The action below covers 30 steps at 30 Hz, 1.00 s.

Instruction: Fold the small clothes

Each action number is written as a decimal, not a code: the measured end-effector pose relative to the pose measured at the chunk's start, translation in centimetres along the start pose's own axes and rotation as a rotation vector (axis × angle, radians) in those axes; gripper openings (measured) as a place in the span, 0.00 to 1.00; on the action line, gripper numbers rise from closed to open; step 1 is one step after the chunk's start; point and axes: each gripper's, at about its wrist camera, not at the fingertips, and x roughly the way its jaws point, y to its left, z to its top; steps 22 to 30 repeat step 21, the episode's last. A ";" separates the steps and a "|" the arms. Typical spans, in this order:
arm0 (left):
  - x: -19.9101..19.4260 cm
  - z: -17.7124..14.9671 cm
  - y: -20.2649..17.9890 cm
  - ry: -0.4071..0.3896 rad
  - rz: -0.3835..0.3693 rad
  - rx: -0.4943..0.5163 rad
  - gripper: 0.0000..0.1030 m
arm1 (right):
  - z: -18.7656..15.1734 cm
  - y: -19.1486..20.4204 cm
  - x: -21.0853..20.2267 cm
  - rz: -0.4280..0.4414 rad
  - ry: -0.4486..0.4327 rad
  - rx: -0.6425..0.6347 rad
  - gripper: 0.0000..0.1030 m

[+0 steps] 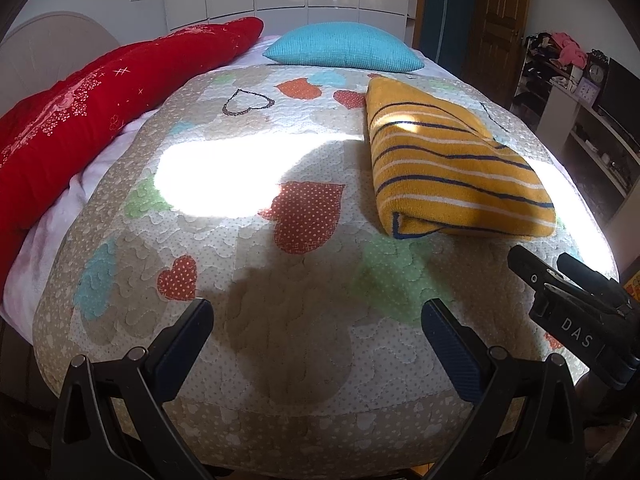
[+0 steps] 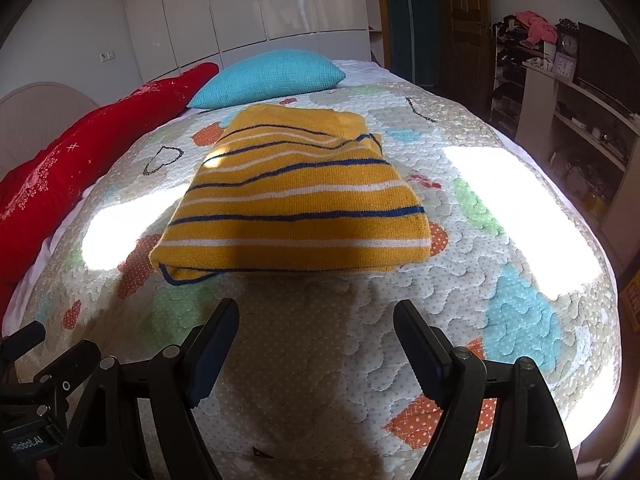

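A yellow garment with white and navy stripes (image 2: pixel 296 200) lies folded into a thick rectangle on the heart-patterned quilt (image 2: pixel 500 248). In the left wrist view the same garment (image 1: pixel 452 172) sits at the right half of the bed. My right gripper (image 2: pixel 316 316) hovers open just in front of its near edge, nothing between the fingers. My left gripper (image 1: pixel 318 316) is open too, over bare quilt to the left of the garment, well apart from it. The right gripper's black body (image 1: pixel 576 312) shows at the right edge of the left wrist view.
A turquoise pillow (image 1: pixel 344 46) and a long red cushion (image 1: pixel 100 100) lie at the far and left sides of the bed. White wardrobes stand behind. A shelf unit with clocks (image 2: pixel 568 64) and clutter stands to the right. Bright sun patches fall on the quilt.
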 end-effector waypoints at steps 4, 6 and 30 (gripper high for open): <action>0.5 0.4 0.2 -0.003 0.013 -0.001 1.00 | 0.6 0.5 0.4 -0.012 -0.008 -0.038 0.82; 0.8 0.6 0.4 0.003 0.020 -0.002 1.00 | 0.9 0.8 0.6 -0.015 -0.009 -0.053 0.82; 2.1 1.4 0.2 -0.014 0.066 0.051 1.00 | 2.1 1.6 2.7 -0.027 0.018 -0.095 0.83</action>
